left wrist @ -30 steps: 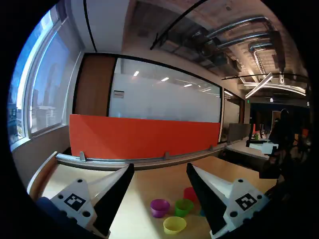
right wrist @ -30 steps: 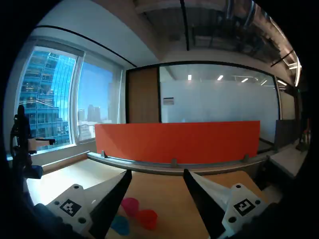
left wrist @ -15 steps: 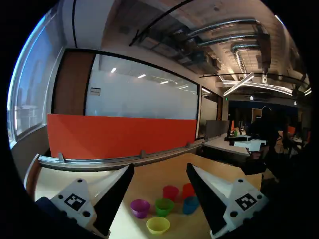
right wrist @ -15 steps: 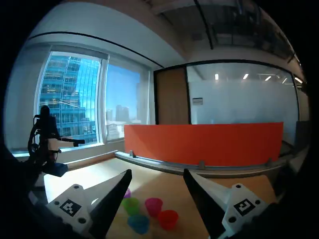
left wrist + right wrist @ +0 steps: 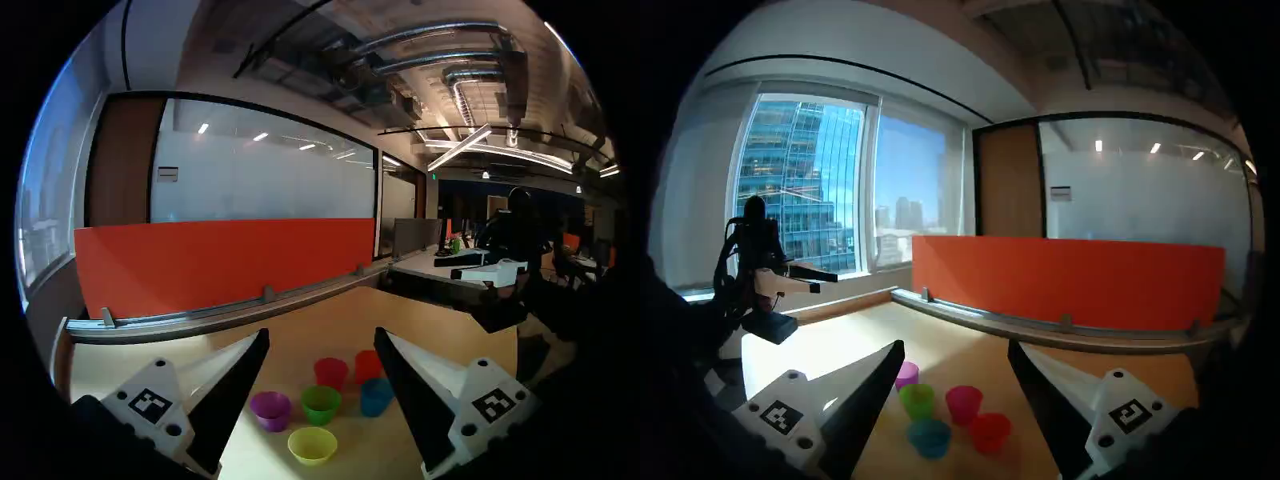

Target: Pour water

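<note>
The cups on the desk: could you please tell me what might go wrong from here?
The green cup stands close between the purple cup and the blue cup, so the open left claw might knock a neighbour when grasping it. Whether any cup holds water cannot be told; a quick lift might spill.

We hold the right gripper (image 5: 954,346) with its fingers spread wide and nothing between them. On the wooden table (image 5: 840,352) beyond cluster a purple cup (image 5: 907,374), green cup (image 5: 917,399), pink cup (image 5: 963,402), red cup (image 5: 990,431) and blue cup (image 5: 929,437). The left gripper (image 5: 780,290) hovers far left.
</note>
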